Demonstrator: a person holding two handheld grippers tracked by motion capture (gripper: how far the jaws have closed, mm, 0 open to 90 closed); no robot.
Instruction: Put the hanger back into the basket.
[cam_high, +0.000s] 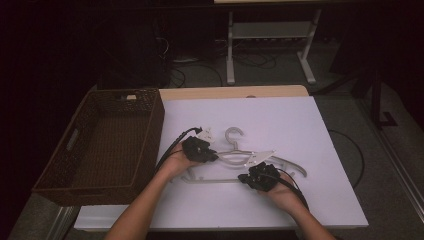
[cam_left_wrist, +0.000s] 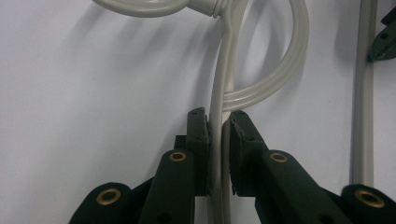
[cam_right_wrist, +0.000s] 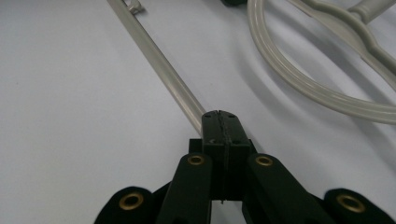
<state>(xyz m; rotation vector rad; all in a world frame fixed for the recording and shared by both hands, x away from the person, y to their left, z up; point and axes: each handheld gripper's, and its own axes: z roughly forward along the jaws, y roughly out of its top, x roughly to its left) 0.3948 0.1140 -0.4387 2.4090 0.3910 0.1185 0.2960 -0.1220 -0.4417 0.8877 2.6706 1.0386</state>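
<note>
White plastic hanger (cam_high: 235, 157) lying flat on the white-covered desk (cam_high: 300, 125), just right of the wicker basket (cam_high: 107, 145). It looks light, stiff and rather slick, so the thin arms and bottom bar are the sensible places to pinch, not the curved hook. Left gripper (cam_left_wrist: 219, 140) is clamped on one slim arm of the hanger, pads squeezing it from both sides. Right gripper (cam_right_wrist: 225, 126) has its jaws pressed fully together, tip resting right at the bottom bar (cam_right_wrist: 161, 70); whether the bar is actually pinched, I can't tell.

dim room, grey floor (cam_high: 280, 75)
</note>
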